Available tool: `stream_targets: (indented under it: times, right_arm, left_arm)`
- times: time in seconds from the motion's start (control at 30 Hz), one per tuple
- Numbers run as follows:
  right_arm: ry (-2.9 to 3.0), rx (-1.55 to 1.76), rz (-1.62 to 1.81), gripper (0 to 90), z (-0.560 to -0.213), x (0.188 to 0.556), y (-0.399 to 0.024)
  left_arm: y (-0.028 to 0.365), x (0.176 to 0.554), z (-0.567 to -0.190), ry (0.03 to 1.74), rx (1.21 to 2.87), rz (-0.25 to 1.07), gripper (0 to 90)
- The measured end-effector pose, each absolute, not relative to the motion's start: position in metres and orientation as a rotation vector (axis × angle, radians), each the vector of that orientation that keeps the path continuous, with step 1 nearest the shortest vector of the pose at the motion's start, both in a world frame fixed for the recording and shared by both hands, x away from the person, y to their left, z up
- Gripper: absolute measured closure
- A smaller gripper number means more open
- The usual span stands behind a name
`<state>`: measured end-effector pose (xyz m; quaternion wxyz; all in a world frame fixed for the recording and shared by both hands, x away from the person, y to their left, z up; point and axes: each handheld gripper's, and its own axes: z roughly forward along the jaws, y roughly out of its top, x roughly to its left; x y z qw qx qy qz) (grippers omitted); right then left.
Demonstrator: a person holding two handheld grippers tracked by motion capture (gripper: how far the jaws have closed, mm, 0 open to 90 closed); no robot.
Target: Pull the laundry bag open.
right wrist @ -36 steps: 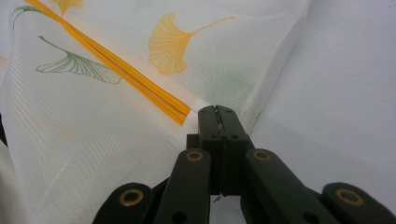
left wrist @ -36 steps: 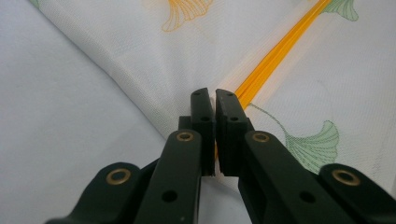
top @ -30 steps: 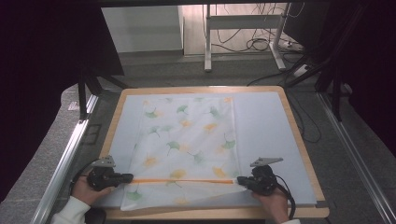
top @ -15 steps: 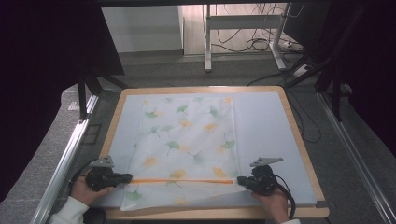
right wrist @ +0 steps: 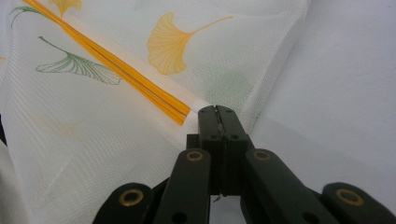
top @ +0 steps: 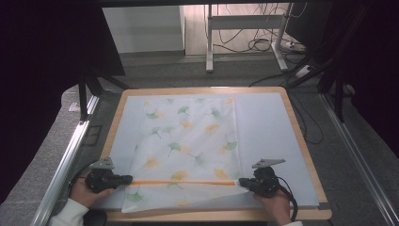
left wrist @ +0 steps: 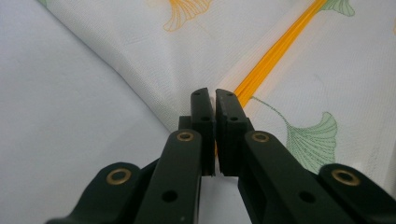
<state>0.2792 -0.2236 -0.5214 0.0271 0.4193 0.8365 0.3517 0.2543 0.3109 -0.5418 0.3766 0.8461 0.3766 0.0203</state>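
Observation:
A white mesh cloth (top: 188, 141) printed with green and yellow ginkgo leaves lies flat on the pale blue mat (top: 268, 127). An orange stripe (top: 181, 182) runs across its near part. My left gripper (top: 129, 179) is shut on the cloth's left edge at the stripe's end (left wrist: 261, 70), jaws pressed together over the fabric (left wrist: 140, 56). At the stripe's other end, my right gripper (top: 242, 181) is shut on the right edge, pinching the cloth (right wrist: 93, 154) beside the orange stripe (right wrist: 140, 88). The stripe is pulled straight between them.
The mat sits on a wooden-rimmed board (top: 301, 136). Metal rails (top: 66, 165) flank the table on both sides. A metal stand and cables (top: 254, 37) are on the floor beyond. Bare mat (right wrist: 345, 93) lies right of the cloth.

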Motion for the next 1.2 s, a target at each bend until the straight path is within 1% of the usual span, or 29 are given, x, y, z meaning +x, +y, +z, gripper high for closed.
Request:
stream_targets:
  times: [0.2,0.33,0.73,0.83,0.9,1.07,1.2]
  right_arm:
    - [2.575,1.285,1.077,89.6,-0.521,0.278,-0.222]
    - [2.577,1.276,1.068,89.4,-0.520,0.278,-0.221]
    - [2.516,1.164,1.195,88.8,-0.505,0.279,-0.217]
    - [2.500,1.136,1.221,84.3,-0.502,0.283,-0.216]
    - [2.482,1.122,1.229,82.0,-0.499,0.287,-0.214]
    - [2.460,1.073,1.246,73.9,-0.494,0.295,-0.208]
    - [2.450,1.048,1.262,68.4,-0.491,0.303,-0.203]
  left_arm:
    - [0.307,0.255,-0.541,0.957,2.169,0.074,86.5]
    - [0.304,0.254,-0.538,0.950,2.149,0.112,83.8]
    - [0.287,0.263,-0.518,0.970,2.063,0.220,60.7]
    - [0.277,0.269,-0.515,0.986,2.054,0.236,53.2]
    - [0.270,0.273,-0.512,0.984,2.056,0.256,45.7]
    - [0.255,0.281,-0.504,0.969,2.057,0.325,36.6]
    - [0.244,0.290,-0.503,0.961,2.058,0.341,33.5]
